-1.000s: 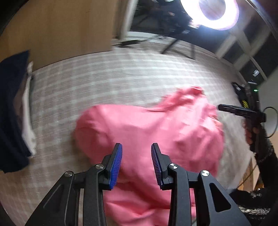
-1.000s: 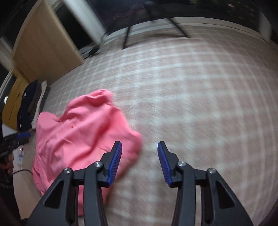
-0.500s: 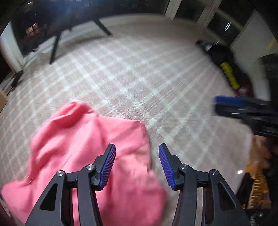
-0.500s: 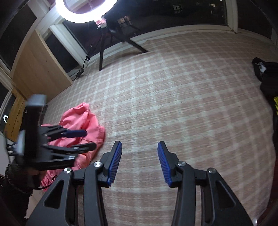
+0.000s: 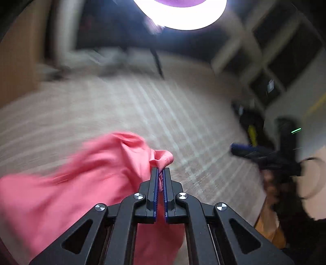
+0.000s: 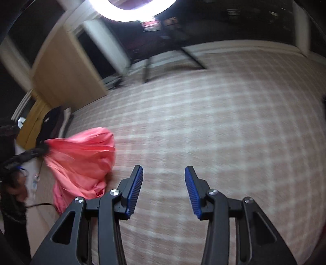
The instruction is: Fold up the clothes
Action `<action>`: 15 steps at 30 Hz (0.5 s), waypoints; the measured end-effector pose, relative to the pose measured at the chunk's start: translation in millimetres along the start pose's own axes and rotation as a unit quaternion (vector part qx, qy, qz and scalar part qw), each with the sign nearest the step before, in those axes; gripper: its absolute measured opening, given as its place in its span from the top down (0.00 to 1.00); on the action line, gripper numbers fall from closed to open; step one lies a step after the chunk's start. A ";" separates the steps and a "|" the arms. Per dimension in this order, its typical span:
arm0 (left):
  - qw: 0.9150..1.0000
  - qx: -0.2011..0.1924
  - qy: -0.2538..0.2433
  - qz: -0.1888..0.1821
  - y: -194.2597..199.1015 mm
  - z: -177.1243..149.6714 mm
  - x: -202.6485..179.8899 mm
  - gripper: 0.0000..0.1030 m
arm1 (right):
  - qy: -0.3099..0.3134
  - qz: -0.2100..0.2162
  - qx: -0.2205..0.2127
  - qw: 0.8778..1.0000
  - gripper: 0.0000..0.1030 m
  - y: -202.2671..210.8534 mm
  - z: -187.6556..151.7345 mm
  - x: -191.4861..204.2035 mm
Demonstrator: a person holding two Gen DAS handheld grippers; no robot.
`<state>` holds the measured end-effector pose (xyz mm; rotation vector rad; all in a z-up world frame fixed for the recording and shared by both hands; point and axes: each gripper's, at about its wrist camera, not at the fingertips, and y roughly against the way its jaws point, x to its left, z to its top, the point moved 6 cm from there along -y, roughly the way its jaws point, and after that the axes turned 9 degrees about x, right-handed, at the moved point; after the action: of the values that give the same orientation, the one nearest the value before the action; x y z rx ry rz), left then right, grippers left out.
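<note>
My left gripper [image 5: 161, 173] pinching edge of pink garment [image 5: 85, 183], bulk trailing left over checked carpet [image 5: 163, 114]. My right gripper [image 6: 164, 179] spread, empty, garment near left of it. Judgement: keep pinch firm, bring right onto 2nd corner, spread flat before folding.

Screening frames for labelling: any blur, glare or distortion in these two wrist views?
Left wrist: heavy motion blur on the checked carpet and pink garment; ring light blown out; left gripper sharp. Right wrist: milder blur, ring-light glare on top, strong fisheye curvature, right gripper sharp.
</note>
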<state>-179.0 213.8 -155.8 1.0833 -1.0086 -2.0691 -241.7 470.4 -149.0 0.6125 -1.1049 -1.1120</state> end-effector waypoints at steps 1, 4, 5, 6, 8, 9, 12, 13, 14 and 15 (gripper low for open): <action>0.999 -0.022 0.020 0.018 32.8 -14.8 19.0 0.97 | 0.013 0.008 0.003 1.000 0.59 -6.0 4.8 11.9; 0.990 -0.075 0.084 0.090 121.6 -66.9 79.8 0.96 | 0.072 0.033 0.021 0.997 0.59 -33.5 19.1 60.0; 0.981 -0.078 0.114 0.134 141.6 -93.7 106.9 0.96 | 0.092 0.039 0.030 0.994 0.59 -44.5 23.0 77.0; 0.972 -0.072 0.151 0.166 153.6 -121.5 133.5 0.96 | 0.112 0.044 0.040 0.992 0.59 -57.3 26.2 94.6; 0.955 -0.050 0.215 0.198 161.7 -172.8 183.5 0.93 | 0.151 0.054 0.061 0.985 0.59 -82.6 31.9 129.7; 0.944 -0.037 0.248 0.215 165.1 -198.8 208.6 0.92 | 0.172 0.061 0.075 0.980 0.59 -95.2 32.6 147.3; 0.915 -0.006 0.326 0.237 163.0 -246.8 256.6 0.88 | 0.230 0.060 0.109 0.965 0.59 -130.8 35.6 189.5; 0.909 -0.004 0.345 0.234 162.5 -256.9 266.1 0.87 | 0.237 0.054 0.116 0.963 0.59 -139.8 38.1 195.7; 0.911 -0.014 0.347 0.222 161.8 -255.7 264.3 0.83 | 0.243 0.050 0.123 0.961 0.59 -148.7 40.8 201.8; 0.917 -0.020 0.335 0.215 159.0 -248.3 257.2 0.74 | 0.247 0.051 0.130 0.959 0.59 -156.4 44.2 207.3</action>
<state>-70.2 -155.8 -224.1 1.2816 -0.7521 -1.2222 -336.2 227.2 -184.7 0.9695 -0.8364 -0.6723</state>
